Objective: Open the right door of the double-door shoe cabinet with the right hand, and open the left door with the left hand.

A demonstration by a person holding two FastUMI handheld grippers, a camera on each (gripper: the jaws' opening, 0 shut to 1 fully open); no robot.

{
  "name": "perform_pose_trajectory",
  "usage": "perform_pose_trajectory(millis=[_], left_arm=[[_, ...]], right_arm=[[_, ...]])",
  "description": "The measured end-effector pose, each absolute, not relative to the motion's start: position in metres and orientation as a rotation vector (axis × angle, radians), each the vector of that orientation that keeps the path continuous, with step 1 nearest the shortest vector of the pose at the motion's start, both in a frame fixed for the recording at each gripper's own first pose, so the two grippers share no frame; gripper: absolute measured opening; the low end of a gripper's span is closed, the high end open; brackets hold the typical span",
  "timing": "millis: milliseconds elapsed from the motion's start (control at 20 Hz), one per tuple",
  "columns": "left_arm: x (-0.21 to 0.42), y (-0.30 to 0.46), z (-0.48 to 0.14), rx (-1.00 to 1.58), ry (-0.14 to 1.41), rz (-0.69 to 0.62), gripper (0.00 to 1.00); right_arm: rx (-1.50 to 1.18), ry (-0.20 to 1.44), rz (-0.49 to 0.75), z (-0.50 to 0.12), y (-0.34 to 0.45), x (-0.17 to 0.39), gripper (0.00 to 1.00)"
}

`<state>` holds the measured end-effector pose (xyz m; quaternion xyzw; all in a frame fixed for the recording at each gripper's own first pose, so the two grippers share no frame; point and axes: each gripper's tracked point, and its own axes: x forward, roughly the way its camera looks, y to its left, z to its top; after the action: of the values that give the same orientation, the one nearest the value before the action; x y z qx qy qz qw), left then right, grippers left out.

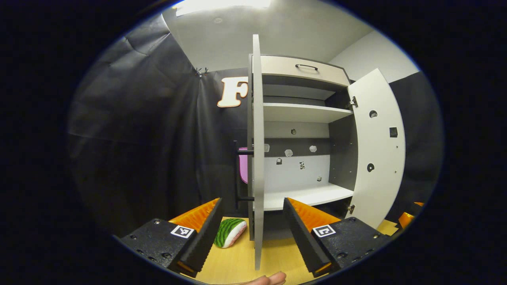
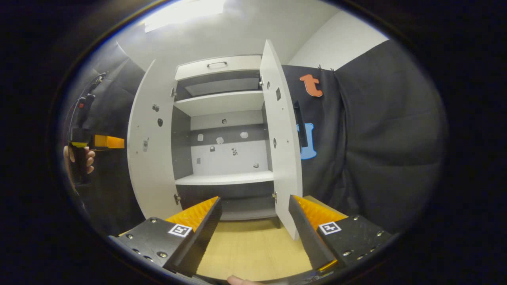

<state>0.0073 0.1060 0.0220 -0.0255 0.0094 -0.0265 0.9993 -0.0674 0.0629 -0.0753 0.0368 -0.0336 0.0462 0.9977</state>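
both shoe cabinet (image 2: 222, 130) doors stand open – stiff, light panels, best gripped by their black bar handles (image 1: 237, 174); both grippers' fingers (image 1: 206, 231) wide, empty.

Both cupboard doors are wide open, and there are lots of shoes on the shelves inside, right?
Not quite. Both doors, the left door and the right door, are wide open, but the shelves hold no shoes: the right gripper view shows them bare, with only small fittings on the back wall.
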Motion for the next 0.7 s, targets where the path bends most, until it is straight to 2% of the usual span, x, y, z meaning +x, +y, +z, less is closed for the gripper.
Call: perform_pose_trajectory(millis=[50,200,250,300,350,450,500,700], left_arm=[[0.008,0.1,0.02,-0.037,0.011,-0.055,0.98],[-0.003,0.078,0.003,-0.017,0.03,-0.066,0.94],[-0.006,0.071,-0.001,-0.019,0.03,-0.072,0.97],[-0.009,0.065,-0.004,-0.018,0.028,-0.068,0.97],[-0.013,0.061,-0.008,-0.017,0.029,-0.06,0.95],[-0.023,0.054,-0.017,-0.01,0.041,-0.038,0.97],[-0.029,0.049,-0.019,-0.013,0.037,-0.037,0.97],[-0.045,0.026,-0.028,-0.074,0.038,-0.062,0.96]], right_arm=[[0.071,-0.072,0.096,-0.073,0.065,-0.066,1.0],[0.062,-0.086,0.093,-0.065,0.066,-0.068,1.0],[0.062,-0.089,0.096,-0.064,0.067,-0.069,0.97],[0.062,-0.092,0.096,-0.061,0.067,-0.071,1.0],[0.061,-0.096,0.099,-0.058,0.069,-0.072,1.0],[0.053,-0.105,0.102,-0.052,0.074,-0.074,0.98],[0.047,-0.11,0.103,-0.05,0.076,-0.075,1.0],[0.034,-0.121,0.139,-0.046,0.091,-0.081,0.98]])
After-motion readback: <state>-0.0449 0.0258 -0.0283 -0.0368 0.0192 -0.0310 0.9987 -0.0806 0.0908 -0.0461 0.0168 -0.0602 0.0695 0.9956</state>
